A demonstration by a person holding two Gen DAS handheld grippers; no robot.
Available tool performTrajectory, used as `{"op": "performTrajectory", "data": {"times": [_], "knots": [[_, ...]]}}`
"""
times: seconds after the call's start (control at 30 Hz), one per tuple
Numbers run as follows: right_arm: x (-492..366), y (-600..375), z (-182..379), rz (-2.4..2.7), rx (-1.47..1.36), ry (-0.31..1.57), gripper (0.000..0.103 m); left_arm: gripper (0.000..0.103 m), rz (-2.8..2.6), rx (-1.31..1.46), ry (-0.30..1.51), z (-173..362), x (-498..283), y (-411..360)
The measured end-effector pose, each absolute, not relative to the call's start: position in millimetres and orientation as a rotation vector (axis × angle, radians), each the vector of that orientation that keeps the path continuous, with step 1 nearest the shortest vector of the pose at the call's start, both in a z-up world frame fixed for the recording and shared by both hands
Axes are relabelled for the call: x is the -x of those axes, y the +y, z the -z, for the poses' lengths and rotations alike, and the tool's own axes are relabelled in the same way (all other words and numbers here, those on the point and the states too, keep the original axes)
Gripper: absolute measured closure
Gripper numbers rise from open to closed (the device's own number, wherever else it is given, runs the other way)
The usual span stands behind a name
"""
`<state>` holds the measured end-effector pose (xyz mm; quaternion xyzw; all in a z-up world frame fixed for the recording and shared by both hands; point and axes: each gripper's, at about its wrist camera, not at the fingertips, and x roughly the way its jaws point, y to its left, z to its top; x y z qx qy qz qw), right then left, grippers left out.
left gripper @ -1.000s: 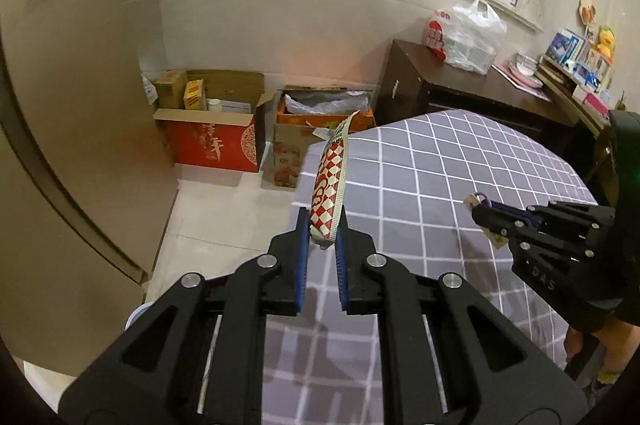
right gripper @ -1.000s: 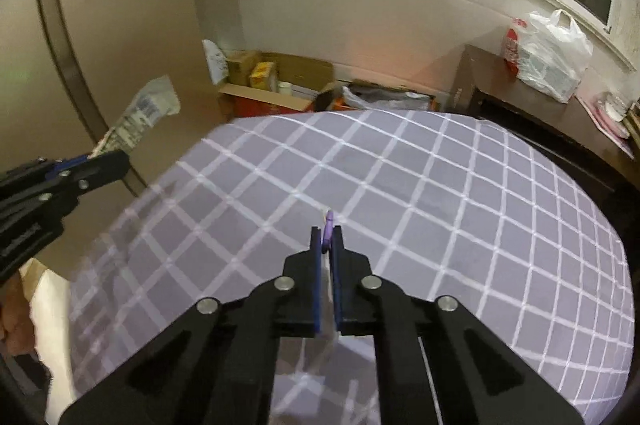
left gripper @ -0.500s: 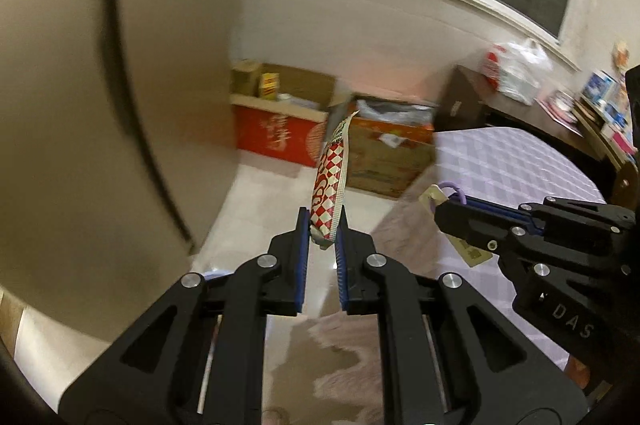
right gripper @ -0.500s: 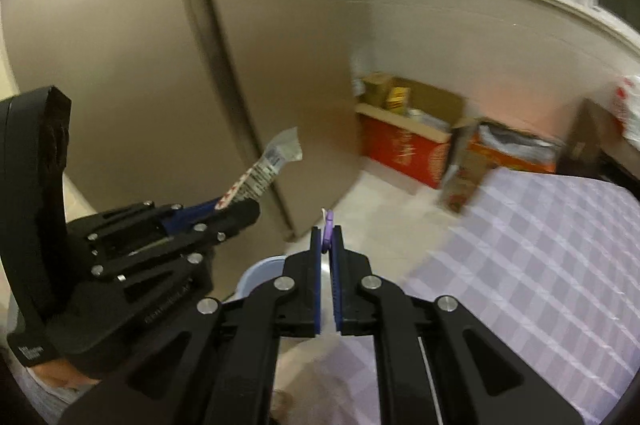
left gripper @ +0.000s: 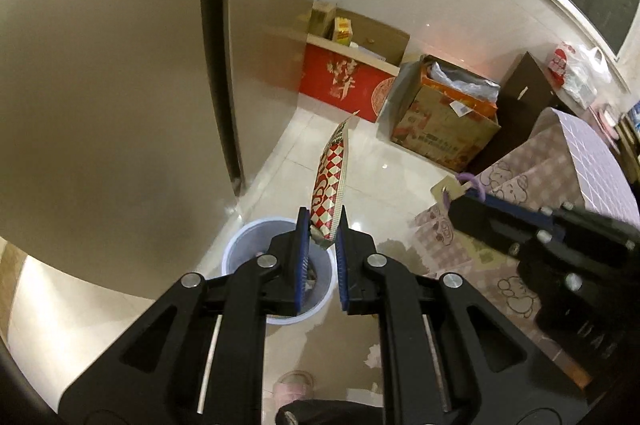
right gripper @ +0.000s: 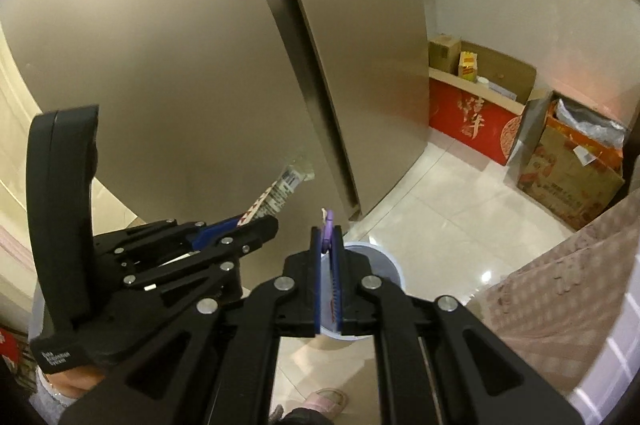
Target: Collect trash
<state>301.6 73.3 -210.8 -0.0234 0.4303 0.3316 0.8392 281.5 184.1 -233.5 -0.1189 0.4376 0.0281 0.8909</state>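
Both grippers hovering at the bin, each carrying one piece of trash.

I am holding the left gripper [left gripper: 322, 237] over the bin [left gripper: 240, 245], which is lying directly below and just behind its fingertips on the floor [left gripper: 372, 181]; its jaws are opening, yet the wrapper [left gripper: 330, 193] is sitting between the pads with its long axis pointing up and away from me along the fingers. I am keeping the right gripper [right gripper: 329, 245] closed on a thin tag [right gripper: 328, 225] with a purple loop, and the bin rim [right gripper: 380, 257] is showing just beyond and under that tip too. The left one is nearer the bin's middle, I judge, so the wrapper should be falling straight in; the tag is needing a small shift inward first.
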Motion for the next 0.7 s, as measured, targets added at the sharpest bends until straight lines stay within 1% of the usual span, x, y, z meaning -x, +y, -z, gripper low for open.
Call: {"op": "performTrajectory", "data": {"times": [0.03, 0.07, 0.13, 0.17, 0.37, 0.7], "knots": [[-305, 77, 216, -0.695, 0.039, 0.917, 0.098, 0.088, -0.053, 0.269, 0.927, 238, -285, 189], [-307, 78, 220, -0.69, 0.033, 0.922, 0.098, 0.085, -0.054, 0.282, 0.941, 243, -286, 193], [-307, 83, 226, -0.682, 0.026, 0.93, 0.098, 0.059, -0.074, 0.295, 0.965, 250, -288, 200], [-307, 83, 229, -0.679, 0.024, 0.935, 0.098, 0.035, -0.097, 0.298, 0.956, 252, -287, 204], [-311, 86, 240, -0.676, 0.026, 0.96, 0.097, 0.034, -0.122, 0.31, 0.97, 261, -280, 213], [-308, 98, 238, -0.687, 0.03, 0.95, 0.097, 0.034, -0.185, 0.278, 0.946, 250, -264, 228]]}}
